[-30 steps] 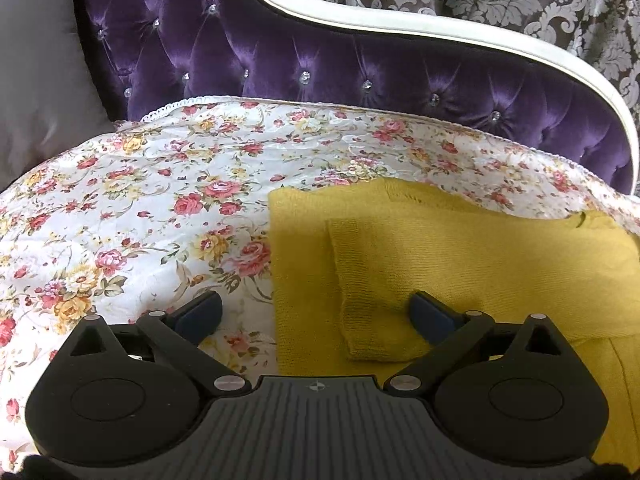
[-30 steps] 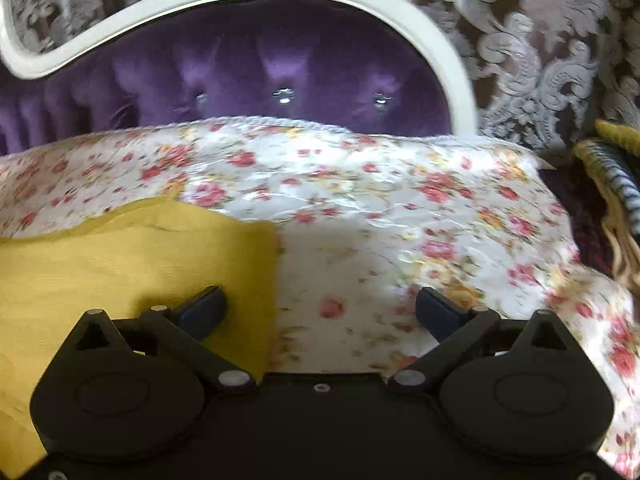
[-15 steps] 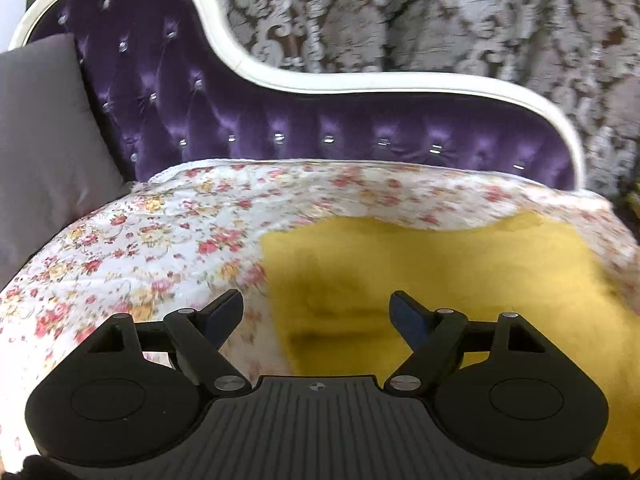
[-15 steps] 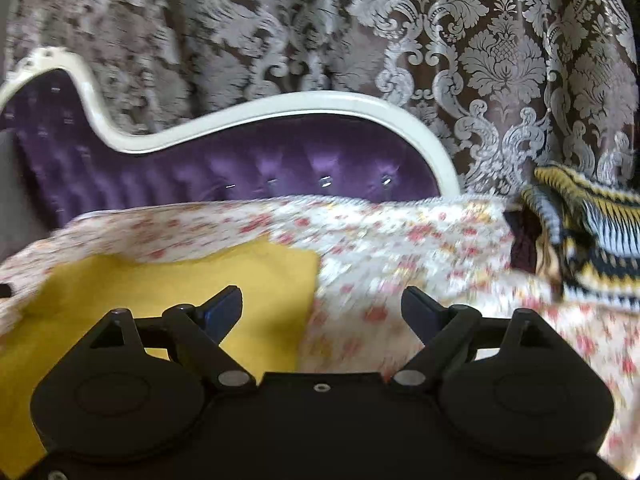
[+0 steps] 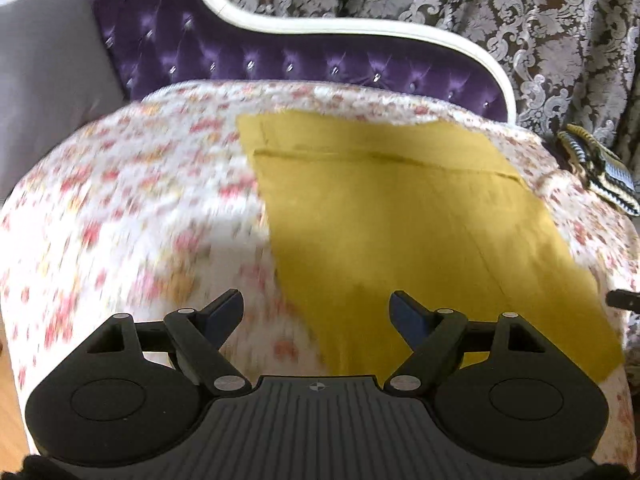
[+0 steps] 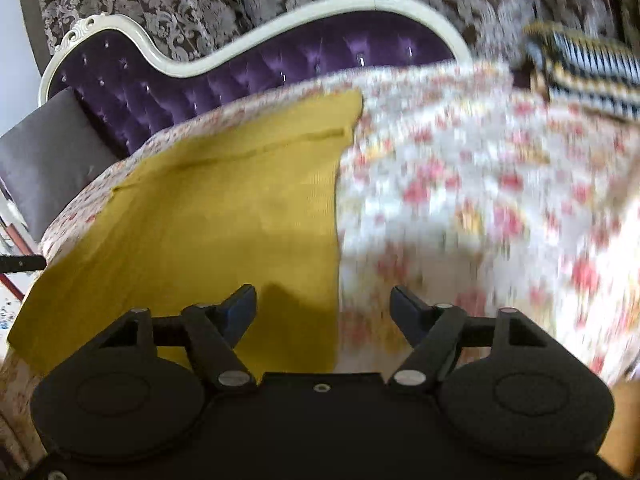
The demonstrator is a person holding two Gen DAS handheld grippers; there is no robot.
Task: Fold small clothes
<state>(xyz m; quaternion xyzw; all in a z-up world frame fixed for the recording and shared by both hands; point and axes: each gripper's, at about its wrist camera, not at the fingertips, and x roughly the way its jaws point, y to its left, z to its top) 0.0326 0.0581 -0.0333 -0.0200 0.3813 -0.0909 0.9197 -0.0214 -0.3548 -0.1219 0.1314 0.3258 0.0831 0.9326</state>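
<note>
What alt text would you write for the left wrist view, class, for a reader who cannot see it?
A mustard-yellow knit garment lies flat on a floral quilt, with the open left gripper poised empty above its near left edge. Behind are a purple tufted sofa back, a grey cushion and a striped knit at right.

Even, soft lighting. Motion blur smears the floral cover [image 5: 132,208] [image 6: 480,200] in both views. Gripper shadows fall on the yellow garment [image 5: 400,220] [image 6: 208,208]. Fisheye bends the edges.
</note>
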